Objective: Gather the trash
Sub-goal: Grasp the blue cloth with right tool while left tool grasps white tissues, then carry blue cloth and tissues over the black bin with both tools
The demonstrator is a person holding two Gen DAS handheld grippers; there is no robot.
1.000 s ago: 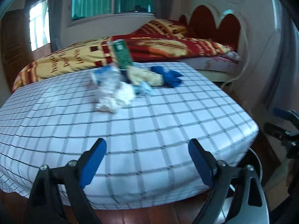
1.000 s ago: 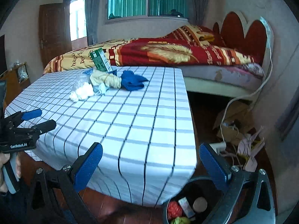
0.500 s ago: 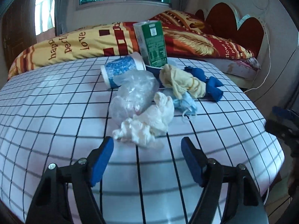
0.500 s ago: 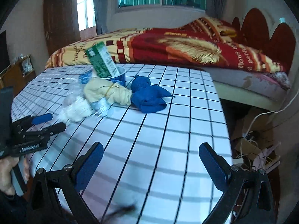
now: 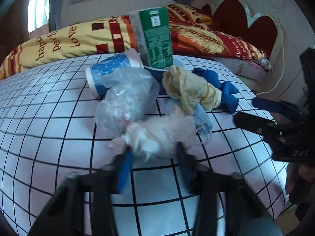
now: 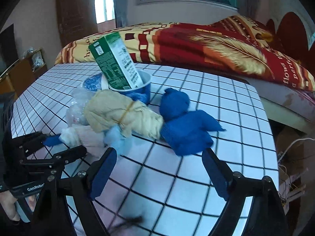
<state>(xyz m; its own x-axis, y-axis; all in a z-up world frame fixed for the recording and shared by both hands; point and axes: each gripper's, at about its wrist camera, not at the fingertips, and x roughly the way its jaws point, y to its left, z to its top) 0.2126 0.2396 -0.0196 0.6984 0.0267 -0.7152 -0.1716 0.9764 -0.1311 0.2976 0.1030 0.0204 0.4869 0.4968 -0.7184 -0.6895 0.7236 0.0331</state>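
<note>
A pile of trash lies on the checked tablecloth (image 5: 49,137). My left gripper (image 5: 155,157) is closing, and its blue pads sit on both sides of a crumpled white plastic bag (image 5: 163,135). Behind the bag are a clear plastic bag (image 5: 126,102), a tipped blue-and-white cup (image 5: 110,74) and a green carton (image 5: 155,41) leaning in a blue cup (image 6: 141,92). A beige bundle (image 6: 122,114) tied with a rubber band lies over a light blue mask (image 6: 118,139). My right gripper (image 6: 159,151) is wide but closing, just short of a blue cloth (image 6: 185,129) that neither pad touches.
A bed with a red and yellow blanket (image 6: 206,45) runs behind the table, its red headboard (image 5: 254,23) at the right. The table's right edge drops to a floor with cables and clutter (image 6: 291,147). A wooden cabinet (image 6: 21,72) stands at the far left.
Both grippers moved in over the table to the pile. The left jaws narrowed around the white bag. The right gripper came close to the blue cloth, its jaws slightly narrower.
</note>
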